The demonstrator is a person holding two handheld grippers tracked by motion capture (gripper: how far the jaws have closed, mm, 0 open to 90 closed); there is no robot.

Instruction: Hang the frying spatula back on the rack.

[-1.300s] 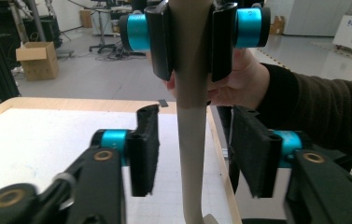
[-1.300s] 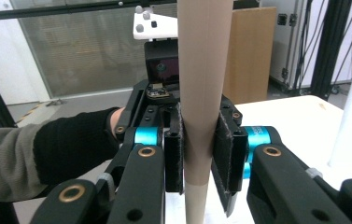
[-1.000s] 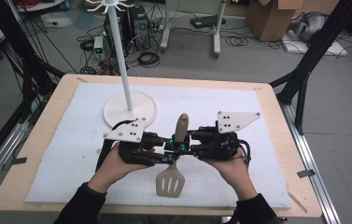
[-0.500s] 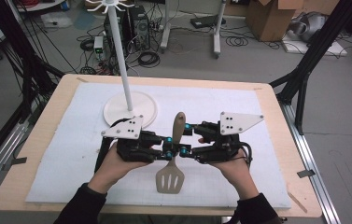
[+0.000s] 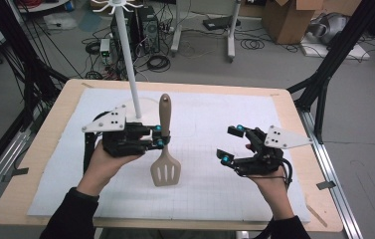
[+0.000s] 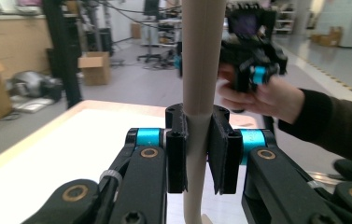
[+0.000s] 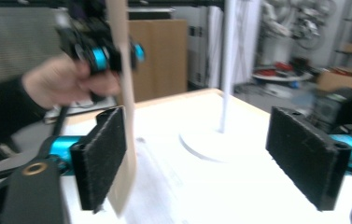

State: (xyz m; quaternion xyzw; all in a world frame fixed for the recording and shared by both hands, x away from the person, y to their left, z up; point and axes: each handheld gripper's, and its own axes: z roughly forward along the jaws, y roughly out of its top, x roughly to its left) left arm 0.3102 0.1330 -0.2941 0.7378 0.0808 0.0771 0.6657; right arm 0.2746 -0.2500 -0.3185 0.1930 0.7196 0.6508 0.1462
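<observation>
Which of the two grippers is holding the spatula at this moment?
The left gripper: its jaws are shut on the handle of the spatula, lifting it upright. The right gripper is open, apart, with nothing between its jaws.

The spatula (image 5: 165, 144) was held upright left of centre, near of the stand (image 5: 128, 55); the right gripper (image 5: 231, 144) was placed well right.

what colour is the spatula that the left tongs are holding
Beige, or light tan; the spatula shows best in the high view.

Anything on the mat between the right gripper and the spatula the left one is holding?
No. In the high view, bare white mat separates the open right gripper from the spatula clamped in the left gripper.
</observation>
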